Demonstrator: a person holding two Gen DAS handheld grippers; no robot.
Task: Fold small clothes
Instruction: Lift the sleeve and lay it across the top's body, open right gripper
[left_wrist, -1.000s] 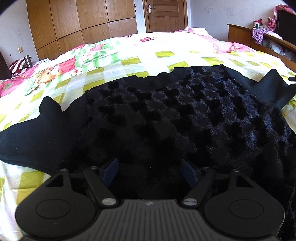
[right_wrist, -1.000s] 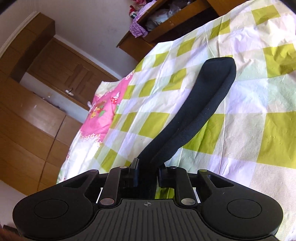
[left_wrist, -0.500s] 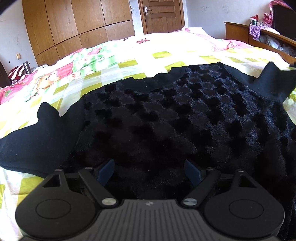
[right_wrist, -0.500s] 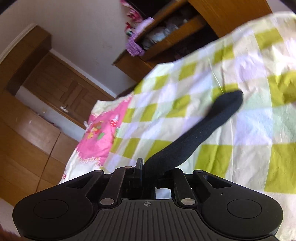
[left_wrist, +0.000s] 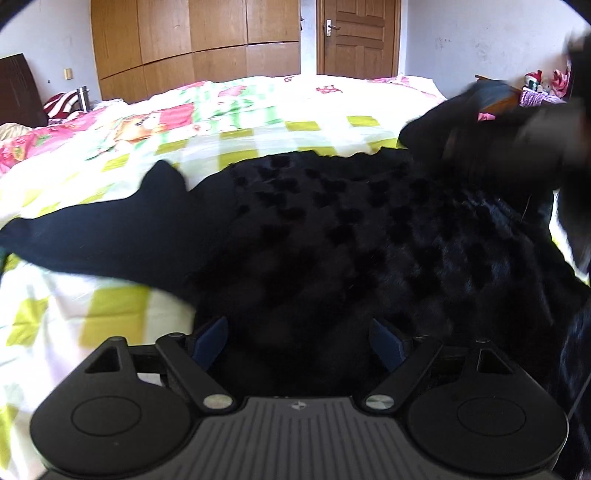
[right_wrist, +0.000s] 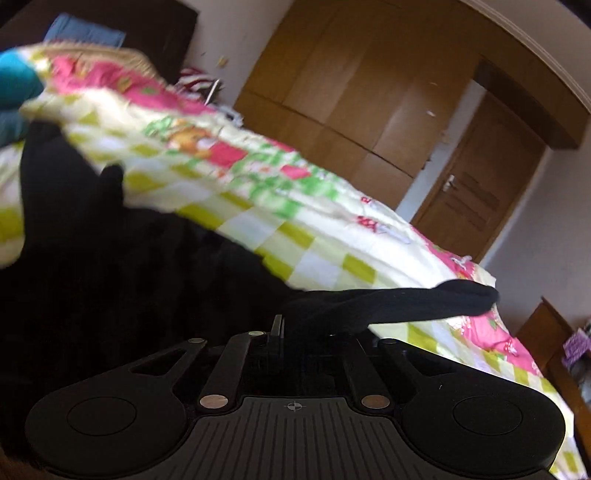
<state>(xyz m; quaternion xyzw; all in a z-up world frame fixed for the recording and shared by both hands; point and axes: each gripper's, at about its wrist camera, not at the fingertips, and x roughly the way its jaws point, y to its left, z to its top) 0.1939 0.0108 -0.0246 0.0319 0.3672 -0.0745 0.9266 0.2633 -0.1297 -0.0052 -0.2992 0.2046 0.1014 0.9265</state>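
**Black top spread on the bed, right sleeve lifted**

Black top (left_wrist: 332, 236) lies flat on the checked bedspread (left_wrist: 258, 140), its long axis running left to right from sleeve to sleeve, hem at the near edge and neck toward the far side. The body looks plush and dimpled, the sleeves smoother; it should be light, limp and prone to sagging, with nothing stiff to push against. Cuffs, hem corners and shoulders seem the sensible places to pinch.

The left gripper (left_wrist: 299, 341) hovers over the near hem, fingers spread wide and holding nothing. The right gripper (right_wrist: 295, 332) is clamped on the right sleeve (right_wrist: 406, 299), whose cuff droops past the fingers toward the right. The left sleeve (left_wrist: 110, 232) rests flat, pointing left.
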